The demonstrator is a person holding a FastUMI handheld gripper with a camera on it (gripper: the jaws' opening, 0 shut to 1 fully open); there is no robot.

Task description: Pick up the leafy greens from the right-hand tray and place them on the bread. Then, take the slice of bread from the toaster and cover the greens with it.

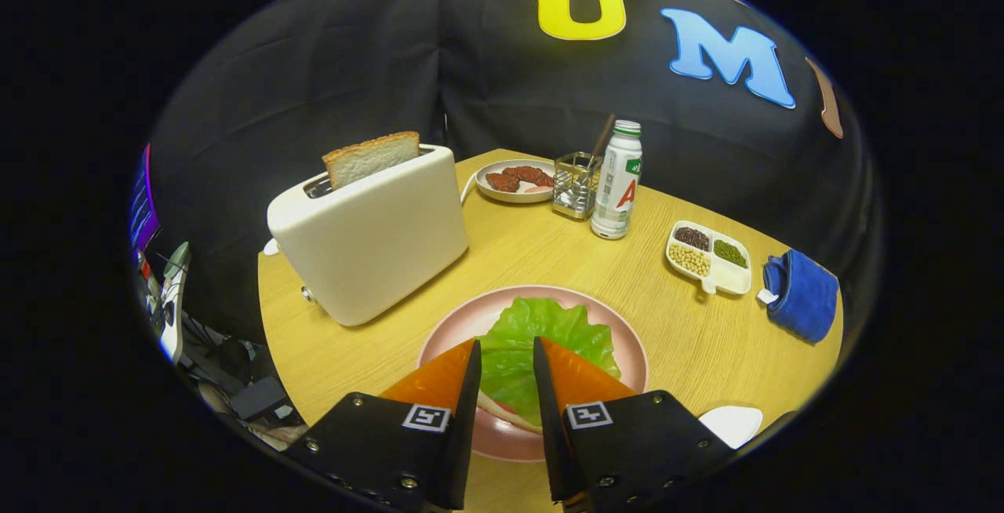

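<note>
Leafy greens [549, 332] lie spread on a pink plate [627, 340], covering a slice of bread whose pale edge [502, 411] peeks out beneath them. My gripper [506, 344] hovers over the near side of the plate, open, with the greens showing in the gap between the fingers and neither finger pressing on them. Beyond the plate, off to the left, stands a cream toaster [376, 238] with a slice of bread [370, 158] sticking up out of its slot. A white tray [733, 423] lies just right of the fingers.
At the back of the round wooden table [690, 340] are a plate of sausages [514, 180], a wire holder [574, 183] and a white bottle [618, 183]. A divided dish of beans [708, 256] and a blue cloth [804, 293] sit to the right.
</note>
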